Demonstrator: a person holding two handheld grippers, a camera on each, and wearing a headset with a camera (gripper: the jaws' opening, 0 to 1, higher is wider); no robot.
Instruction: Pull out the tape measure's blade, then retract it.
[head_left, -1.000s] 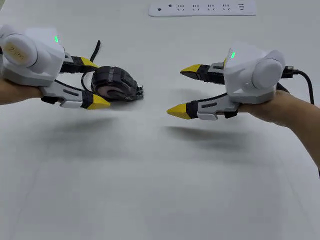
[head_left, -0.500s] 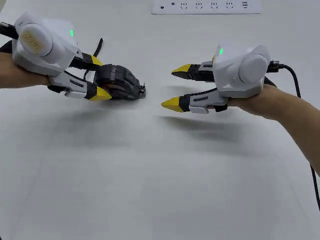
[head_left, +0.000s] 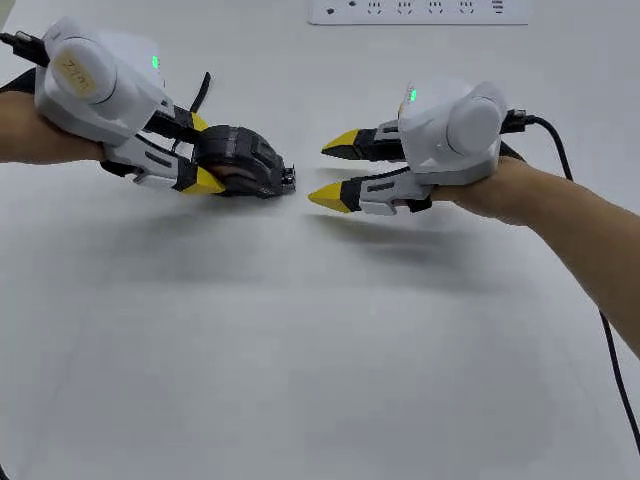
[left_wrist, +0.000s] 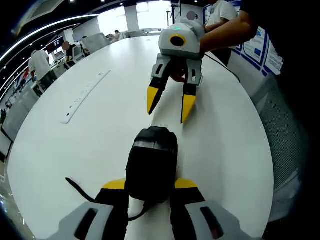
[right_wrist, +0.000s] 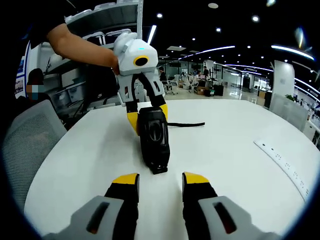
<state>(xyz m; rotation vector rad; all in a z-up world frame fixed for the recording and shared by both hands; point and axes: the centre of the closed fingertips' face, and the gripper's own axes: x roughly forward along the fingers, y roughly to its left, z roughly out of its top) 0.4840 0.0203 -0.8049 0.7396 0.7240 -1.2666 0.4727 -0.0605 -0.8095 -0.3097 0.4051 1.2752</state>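
Tape measure (head_left: 238, 160): a dark case is seen resting on the white tabletop (head_left: 300, 350), left of centre in the head view. The case is clenched across its sides by the left gripper (head_left: 203, 152), with one yellow-tipped jaw pressed on the far side and one on the near side. The blade is noted as drawn in. Its end hook (head_left: 288, 180) is seen at the case mouth, pointed toward the right gripper (head_left: 328, 170). A black strap (head_left: 197, 95) is trailed from the rear of the case over the tabletop.

Right gripper: released, the jaws held apart with nothing between them. Its tips are aimed at the end hook and placed near it, not touching. In the right gripper view the hook is seen just ahead of the gap between the jaws.

Pose: the left gripper is held in a hand entering from the left and is angled down to the tabletop. The right gripper is held roughly level above the tabletop, with the forearm entering from the right and a black cable (head_left: 560, 150) run from its rear. A white power strip (head_left: 420, 10) is recorded at the far edge, well apart from both.
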